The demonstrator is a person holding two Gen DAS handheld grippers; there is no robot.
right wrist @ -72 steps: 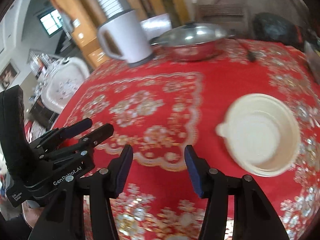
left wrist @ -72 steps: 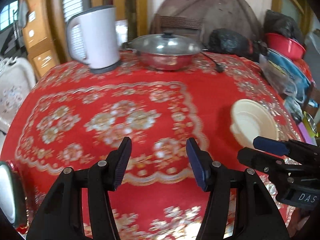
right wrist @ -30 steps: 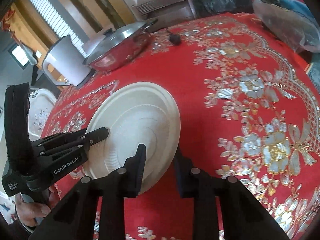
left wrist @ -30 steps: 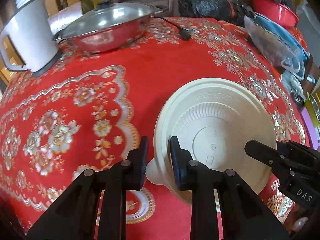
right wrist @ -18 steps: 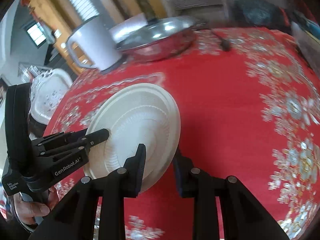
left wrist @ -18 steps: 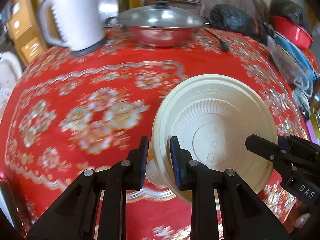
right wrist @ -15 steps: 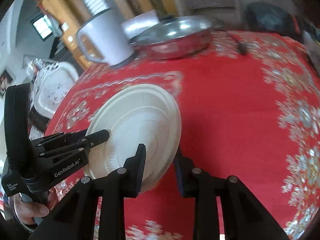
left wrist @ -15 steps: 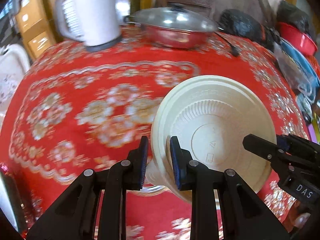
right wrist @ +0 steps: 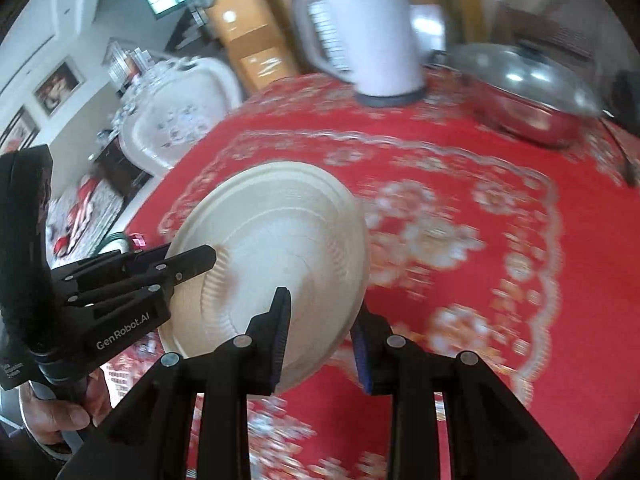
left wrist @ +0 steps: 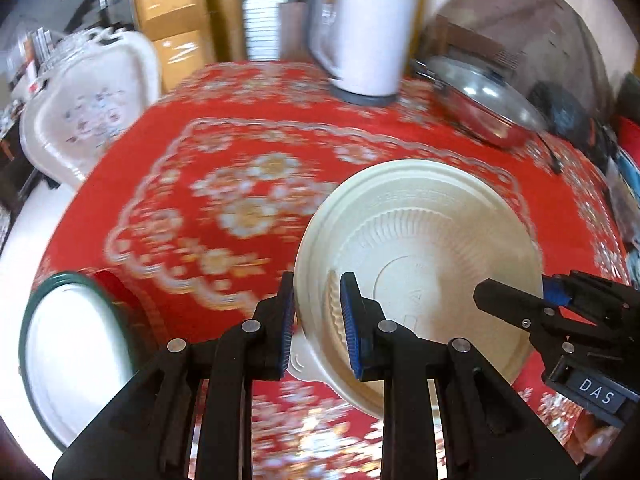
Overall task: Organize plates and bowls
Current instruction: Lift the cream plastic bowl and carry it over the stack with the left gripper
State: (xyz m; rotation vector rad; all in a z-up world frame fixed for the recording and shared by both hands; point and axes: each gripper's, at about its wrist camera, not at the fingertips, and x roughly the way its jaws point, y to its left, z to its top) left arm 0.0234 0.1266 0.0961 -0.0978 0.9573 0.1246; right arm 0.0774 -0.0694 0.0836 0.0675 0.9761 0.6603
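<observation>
A cream plastic bowl (left wrist: pixel 424 256) is held off the red tablecloth (left wrist: pixel 224 160) by both grippers. My left gripper (left wrist: pixel 318 320) is shut on the bowl's left rim, next to its small tab. My right gripper (right wrist: pixel 322 332) is shut on the opposite rim of the bowl (right wrist: pixel 280 248), which stands tilted on edge. In the left wrist view the right gripper (left wrist: pixel 560 312) shows at the bowl's right side. In the right wrist view the left gripper (right wrist: pixel 160 268) shows at its left. A white plate with a green rim (left wrist: pixel 68 356) sits low at the table's left edge.
A white electric kettle (left wrist: pixel 364 36) and a lidded steel pan (left wrist: pixel 480 100) stand at the back of the table. A black cord (left wrist: pixel 554 160) lies near the pan. A white patterned chair (left wrist: pixel 92 104) stands to the left of the table.
Both grippers have carried the bowl to the left across the table. The green-rimmed plate and the white chair have come into view at the left.
</observation>
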